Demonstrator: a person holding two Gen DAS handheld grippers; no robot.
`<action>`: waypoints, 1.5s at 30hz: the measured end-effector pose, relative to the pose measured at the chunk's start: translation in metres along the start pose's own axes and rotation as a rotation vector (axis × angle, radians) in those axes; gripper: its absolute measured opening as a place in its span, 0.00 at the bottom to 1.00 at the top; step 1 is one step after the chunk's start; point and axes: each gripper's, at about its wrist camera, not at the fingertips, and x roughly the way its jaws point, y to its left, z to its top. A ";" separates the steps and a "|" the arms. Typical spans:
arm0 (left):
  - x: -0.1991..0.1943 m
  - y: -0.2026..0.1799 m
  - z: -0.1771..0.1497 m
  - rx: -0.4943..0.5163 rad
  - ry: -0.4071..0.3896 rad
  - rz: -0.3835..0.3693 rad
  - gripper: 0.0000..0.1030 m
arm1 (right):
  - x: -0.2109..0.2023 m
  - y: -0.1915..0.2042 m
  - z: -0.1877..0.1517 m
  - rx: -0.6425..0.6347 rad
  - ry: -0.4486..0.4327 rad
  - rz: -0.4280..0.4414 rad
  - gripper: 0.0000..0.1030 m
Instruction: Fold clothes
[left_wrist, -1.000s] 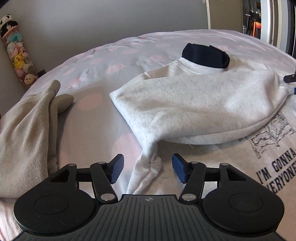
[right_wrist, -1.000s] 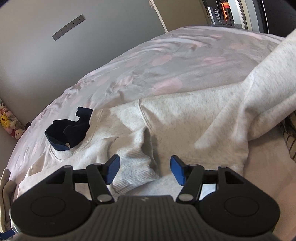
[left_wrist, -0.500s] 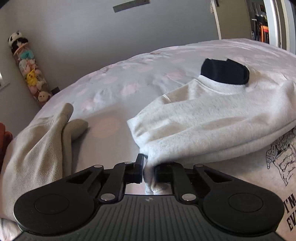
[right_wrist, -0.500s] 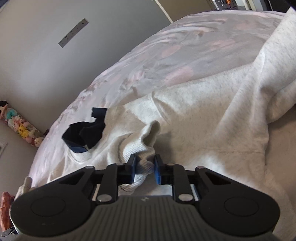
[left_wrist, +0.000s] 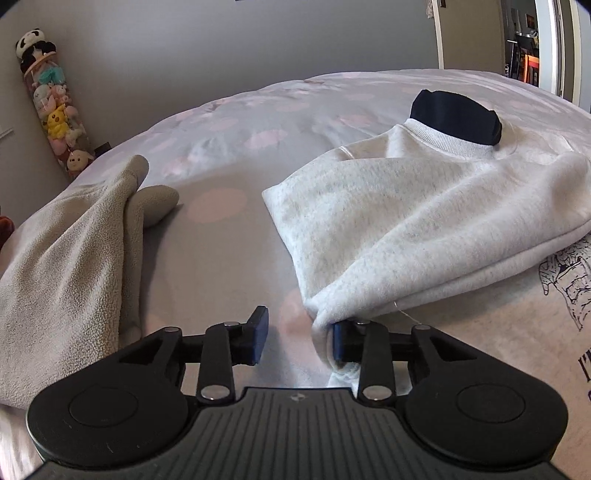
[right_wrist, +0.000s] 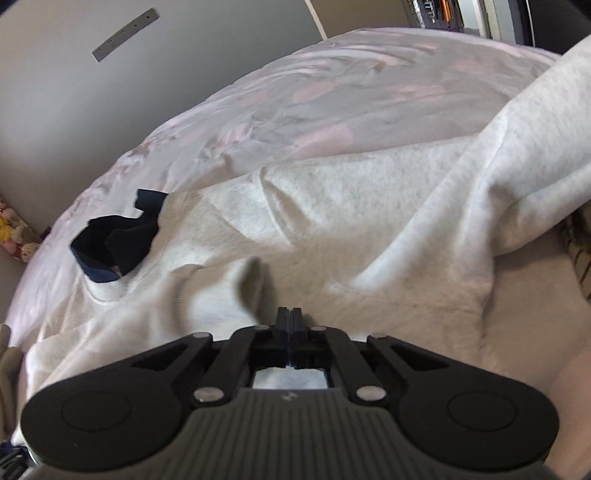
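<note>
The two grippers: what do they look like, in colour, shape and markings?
Both are alike. The left gripper and the right gripper are matte black, with a ribbed body carrying a small logo, two round discs at the sides, linkage arms with silver pins, and dark blue pads on the fingers. No cables show.

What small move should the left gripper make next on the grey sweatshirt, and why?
Probably close the left gripper again on the sleeve cuff. Its jaws have just been opening and stand apart; the cuff of the grey sweatshirt only leans against one pad, unpinched, so a lift now would likely leave it behind.
</note>
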 end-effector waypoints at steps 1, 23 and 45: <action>-0.005 0.002 0.000 -0.001 -0.001 -0.015 0.40 | 0.000 -0.005 0.002 0.024 0.001 0.013 0.01; 0.019 0.084 0.074 -0.370 -0.001 -0.208 0.61 | -0.011 -0.010 0.013 0.150 -0.079 0.208 0.54; 0.068 0.077 0.095 -0.475 -0.033 -0.268 0.04 | 0.009 -0.002 0.006 0.178 -0.025 0.289 0.06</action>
